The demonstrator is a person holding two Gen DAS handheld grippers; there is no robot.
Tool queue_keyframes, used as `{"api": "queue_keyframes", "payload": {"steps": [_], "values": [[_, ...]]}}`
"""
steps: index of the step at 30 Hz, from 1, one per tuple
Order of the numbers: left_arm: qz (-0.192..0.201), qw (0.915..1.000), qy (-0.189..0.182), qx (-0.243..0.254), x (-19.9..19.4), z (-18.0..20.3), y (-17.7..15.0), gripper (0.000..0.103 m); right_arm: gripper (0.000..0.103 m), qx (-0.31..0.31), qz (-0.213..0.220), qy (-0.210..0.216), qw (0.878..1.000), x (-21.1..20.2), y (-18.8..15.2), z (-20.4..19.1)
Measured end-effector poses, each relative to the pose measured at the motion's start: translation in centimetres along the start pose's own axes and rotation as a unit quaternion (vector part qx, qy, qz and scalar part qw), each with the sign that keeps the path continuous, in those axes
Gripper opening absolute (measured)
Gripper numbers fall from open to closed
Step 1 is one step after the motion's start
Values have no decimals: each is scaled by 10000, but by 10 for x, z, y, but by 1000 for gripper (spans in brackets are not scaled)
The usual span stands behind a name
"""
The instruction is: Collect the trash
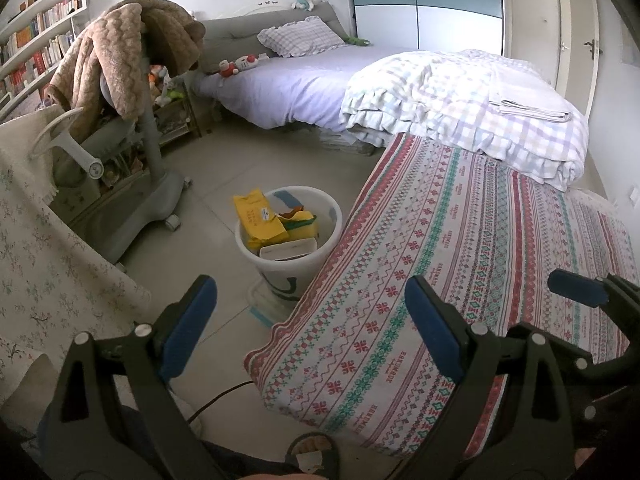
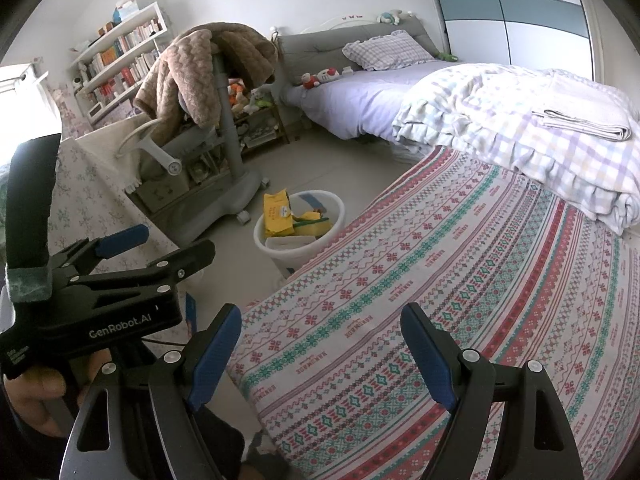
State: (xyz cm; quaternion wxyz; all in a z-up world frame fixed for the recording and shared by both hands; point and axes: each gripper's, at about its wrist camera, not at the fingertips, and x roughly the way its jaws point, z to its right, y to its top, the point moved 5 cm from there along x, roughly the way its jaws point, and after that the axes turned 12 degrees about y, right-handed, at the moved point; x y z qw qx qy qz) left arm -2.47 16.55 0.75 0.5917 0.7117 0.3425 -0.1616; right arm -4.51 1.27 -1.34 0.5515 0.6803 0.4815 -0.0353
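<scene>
A white trash bin (image 1: 289,258) stands on the floor beside the patterned mattress; it also shows in the right wrist view (image 2: 298,250). It holds yellow packets (image 1: 260,220) (image 2: 278,212) and a white box (image 1: 286,249). My left gripper (image 1: 312,324) is open and empty, held above the floor and the mattress edge, short of the bin. My right gripper (image 2: 320,354) is open and empty over the mattress. The left gripper also shows at the left of the right wrist view (image 2: 160,246), and a fingertip of the right gripper at the right edge of the left wrist view (image 1: 576,288).
A patterned mattress (image 1: 460,264) fills the right side. Behind it is a bed (image 1: 304,84) with a checked quilt (image 1: 472,108). A grey chair (image 1: 132,152) draped with a brown blanket stands left, by a floral-covered table (image 1: 48,240). A cable (image 1: 216,398) lies on the floor.
</scene>
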Motion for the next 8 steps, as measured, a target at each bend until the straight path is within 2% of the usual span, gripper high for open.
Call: {"api": "queue_keyframes", "payload": {"steps": [8], "values": [[-18,10000,11,1,1,-1,-1,95,83,15,4,0,10000,1,0,-1]]}}
